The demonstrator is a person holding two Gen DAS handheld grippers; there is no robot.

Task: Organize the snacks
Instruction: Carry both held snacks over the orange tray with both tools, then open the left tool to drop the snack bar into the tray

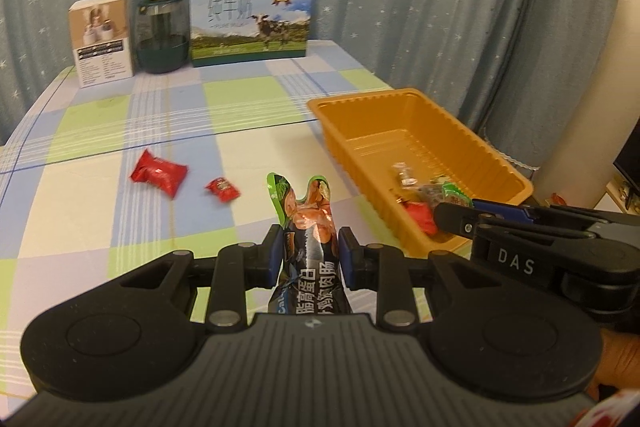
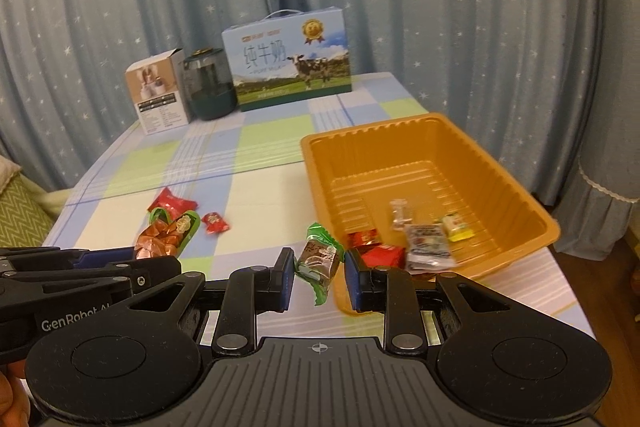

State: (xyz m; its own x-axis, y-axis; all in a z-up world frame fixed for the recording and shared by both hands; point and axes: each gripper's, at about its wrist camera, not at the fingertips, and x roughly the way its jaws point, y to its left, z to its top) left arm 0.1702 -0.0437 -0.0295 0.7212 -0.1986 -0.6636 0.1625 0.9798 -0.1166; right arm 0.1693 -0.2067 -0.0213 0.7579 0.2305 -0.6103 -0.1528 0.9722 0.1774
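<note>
Partly hidden: sausage pack's (image 1: 308,251) lower end.

Hidden and unclear bits

The sausage pack's (image 1: 310,247) lower end is hidden behind the left tool's body; small wrappers in the tray (image 2: 516,187) are too blurred to read.

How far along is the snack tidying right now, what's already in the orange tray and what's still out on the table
Partly done. Several wrapped snacks already lie in the orange tray. In hand: the left gripper is shut on a dark sausage packet, and the right gripper on a green-wrapped snack, both short of the tray. Left: a large red packet and a small red candy on the tablecloth.
</note>
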